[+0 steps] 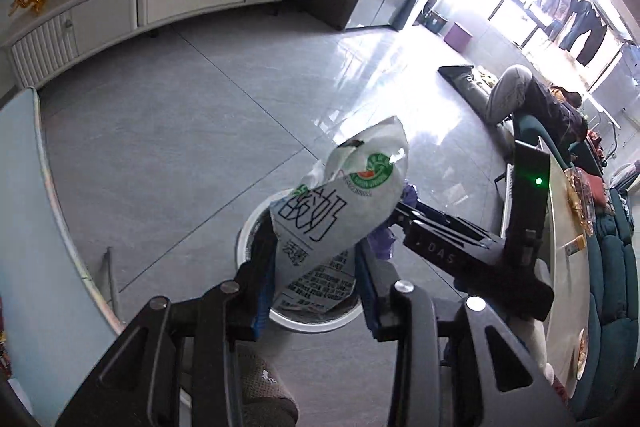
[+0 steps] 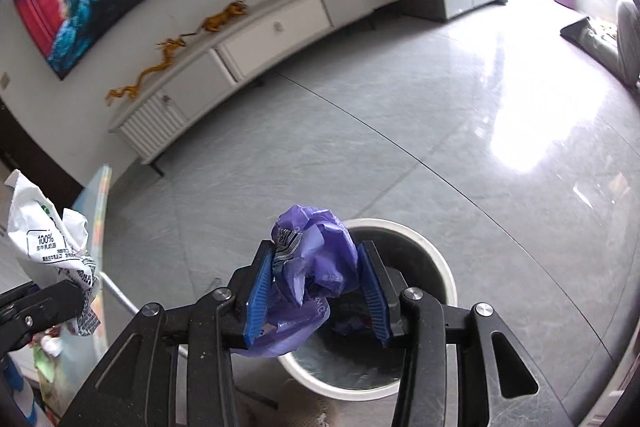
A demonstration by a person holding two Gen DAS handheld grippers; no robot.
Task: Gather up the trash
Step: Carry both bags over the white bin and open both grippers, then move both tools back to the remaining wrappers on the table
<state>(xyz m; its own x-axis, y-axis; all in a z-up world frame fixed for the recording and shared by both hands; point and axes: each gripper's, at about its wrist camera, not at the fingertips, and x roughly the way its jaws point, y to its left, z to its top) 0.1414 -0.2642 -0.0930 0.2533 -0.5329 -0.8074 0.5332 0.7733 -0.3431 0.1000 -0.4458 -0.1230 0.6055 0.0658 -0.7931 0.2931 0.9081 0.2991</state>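
The left gripper (image 1: 316, 267) pinches a crumpled white milk bag (image 1: 340, 211) at the lower middle of its own frame, over the white bin (image 1: 320, 323) on the grey floor (image 1: 168, 147); in the right wrist view that bag (image 2: 48, 239) shows at the left edge. The right gripper (image 2: 320, 291) has a crumpled purple plastic bag (image 2: 316, 259) between its blue pads (image 2: 258, 291); the left pad touches it, the right pad stands just clear, so the jaws look loosened; it hangs over the bin (image 2: 444, 267), lower middle. A white cabinet (image 2: 256, 51) lines the wall at upper left; someone's leg (image 1: 508, 91) shows at the right.
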